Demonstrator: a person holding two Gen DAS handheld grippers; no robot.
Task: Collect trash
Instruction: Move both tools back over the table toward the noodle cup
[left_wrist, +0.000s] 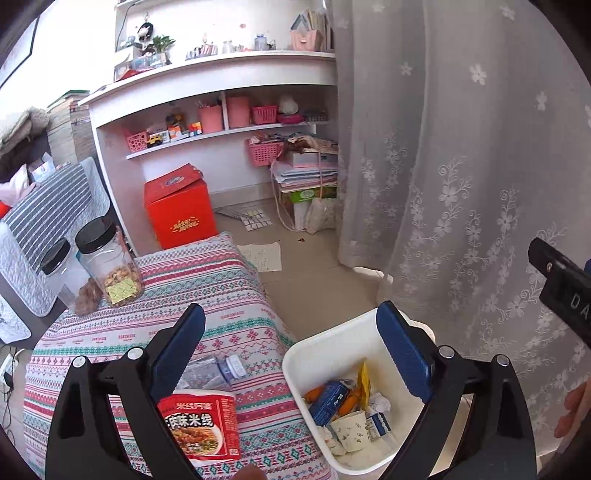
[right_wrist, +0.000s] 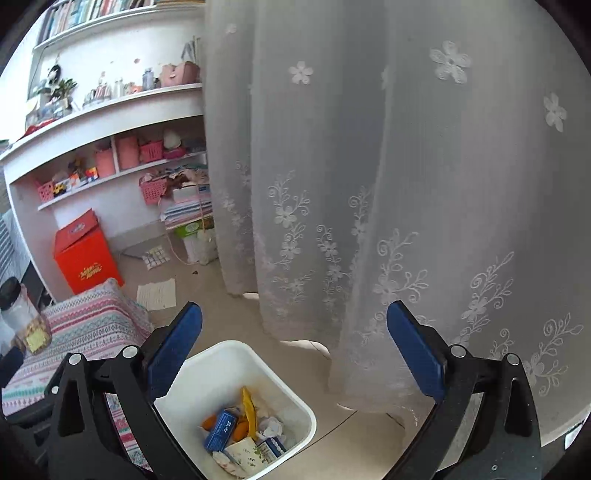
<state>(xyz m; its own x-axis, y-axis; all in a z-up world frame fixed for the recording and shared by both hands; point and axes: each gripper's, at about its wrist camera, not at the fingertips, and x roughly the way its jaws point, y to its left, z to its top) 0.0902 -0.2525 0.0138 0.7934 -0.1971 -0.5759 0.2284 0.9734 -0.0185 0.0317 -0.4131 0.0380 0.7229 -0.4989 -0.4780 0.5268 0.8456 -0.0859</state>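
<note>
In the left wrist view a white trash bin stands on the floor beside the cloth-covered table. It holds a paper cup, a blue carton, orange peel, a yellow wrapper and crumpled tissue. My left gripper is open above the gap between table and bin, with nothing between its blue pads. Under its left finger a red instant noodle cup and a crushed clear bottle lie on the table. My right gripper is open and empty above the same bin.
Two black-lidded jars stand at the table's far left. A lace curtain hangs just behind the bin. A red box, papers on the floor and a white shelf unit lie beyond. A black tool part and a hand show at the right edge.
</note>
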